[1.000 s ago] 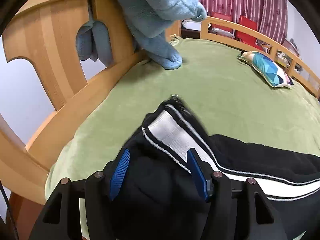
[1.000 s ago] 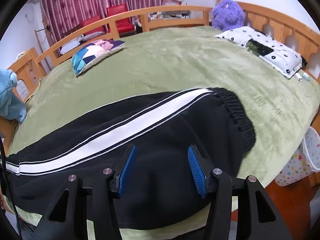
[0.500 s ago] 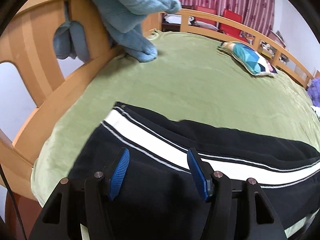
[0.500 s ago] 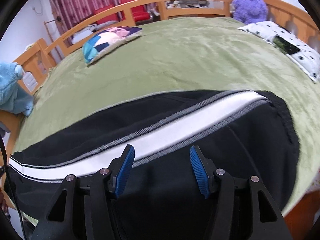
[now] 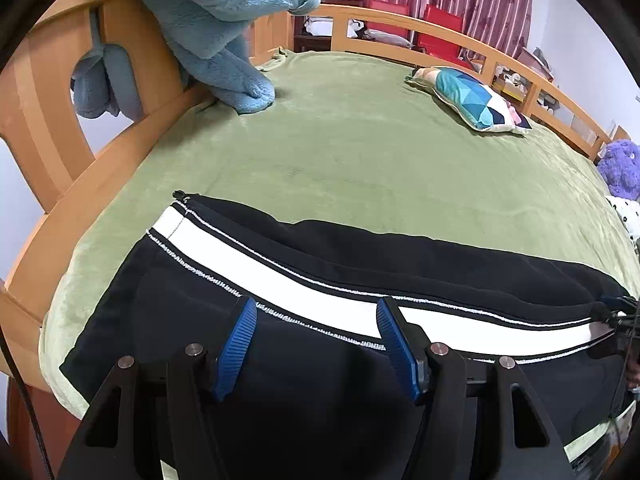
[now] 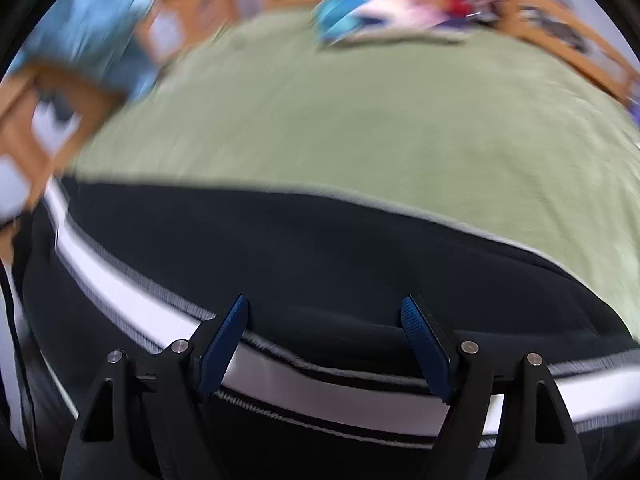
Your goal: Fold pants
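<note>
The pants (image 5: 360, 264) are black, with a broad white stripe edged by thin white piping running the length of the leg. They lie stretched out sideways along the near edge of the bed, on the green blanket (image 5: 360, 152). In the left wrist view the cuff end sits at the left, its hem slightly open, and the fabric lies mostly flat with a soft ridge along the far edge. In the right wrist view the pants (image 6: 320, 248) fill the lower half, the stripe curving beneath the gripper, with a raised fold of black cloth just ahead of the fingers.

The left gripper (image 5: 316, 344) hangs over the black cloth below the stripe, its blue pads parted and pressing on nothing; the fabric under them looks undisturbed. The right gripper (image 6: 326, 340) has its jaws opening, wide apart, with the stripe and the black fold lying between the pads; that picture is smeared by motion, so whether the tips brush the cloth is hard to say, but the pads do not appear to pinch it.

Farther off, a light blue plush blanket (image 5: 224, 28) drapes over the wooden bed frame (image 5: 52, 92) at the left corner, and a pillow with a blue geometric print (image 5: 468, 100) lies near the far rail. A purple plush toy (image 5: 620, 168) sits at the right edge.
</note>
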Demonstrator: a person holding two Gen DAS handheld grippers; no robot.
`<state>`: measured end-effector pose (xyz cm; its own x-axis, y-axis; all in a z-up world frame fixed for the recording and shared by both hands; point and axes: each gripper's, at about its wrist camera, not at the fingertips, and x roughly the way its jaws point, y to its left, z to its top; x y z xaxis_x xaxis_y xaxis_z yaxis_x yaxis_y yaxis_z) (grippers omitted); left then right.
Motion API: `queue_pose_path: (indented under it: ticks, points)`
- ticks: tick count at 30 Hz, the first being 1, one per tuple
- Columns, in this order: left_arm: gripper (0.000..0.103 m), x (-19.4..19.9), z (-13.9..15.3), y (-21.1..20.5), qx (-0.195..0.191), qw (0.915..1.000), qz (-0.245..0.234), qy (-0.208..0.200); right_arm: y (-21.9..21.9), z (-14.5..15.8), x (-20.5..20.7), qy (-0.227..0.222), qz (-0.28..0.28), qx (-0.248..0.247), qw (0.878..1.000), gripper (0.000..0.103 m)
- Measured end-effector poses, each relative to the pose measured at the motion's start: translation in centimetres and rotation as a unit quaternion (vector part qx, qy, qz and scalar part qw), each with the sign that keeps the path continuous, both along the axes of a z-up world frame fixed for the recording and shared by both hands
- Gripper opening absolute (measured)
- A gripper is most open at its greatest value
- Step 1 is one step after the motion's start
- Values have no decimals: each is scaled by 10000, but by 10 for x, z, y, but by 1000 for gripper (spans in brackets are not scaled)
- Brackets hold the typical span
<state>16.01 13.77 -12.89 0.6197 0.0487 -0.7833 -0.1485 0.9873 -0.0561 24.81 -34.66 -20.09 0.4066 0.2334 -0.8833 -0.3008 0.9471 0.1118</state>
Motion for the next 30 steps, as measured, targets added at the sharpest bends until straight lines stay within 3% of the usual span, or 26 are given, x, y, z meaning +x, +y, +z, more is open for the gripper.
queue_pose_path:
  ticks: [2,3,6,9,11,17,20,23,25,26,30]
  points:
    - [60,0,0,-1,16,10000,-19,-5,10,-7,0,172,339,-280,9989,73]
    - [60,-2,0,0,28,10000,-19,-15,13,-7,-3,117,438,-445,9980,56]
    - [60,-3,-1,4,13,10000,-8,-14,18,-2,-17,-50,748,-861,9935,20]
    - [60,-6,-4,9,-60,10000,-11,-6,14,21,-30,-337,699,-774,9940,15]
    - [61,-5,-7,11,-70,10000,11,17,5,45,-37,-761,444,-439,9951,14]
    - [61,-8,-4,18,-180,9998,98,-39,-2,70,0,-1205,-257,-188,9922,14]
    - [61,-12,0,17,-228,9996,115,-78,-2,48,37,-903,-697,-165,9933,16]
    - [61,-17,3,13,-187,9997,84,-95,2,3,60,-100,-857,-366,9956,23]
    - [61,-20,3,7,-204,9998,19,-85,-1,4,50,-247,-930,-320,9948,29]
    - [61,-21,3,5,-218,9997,-19,-77,-3,9,44,-315,-1009,-264,9940,38]
    - [61,-21,4,-13,-256,9994,-232,-75,-42,43,-20,-728,-1735,308,9816,60]
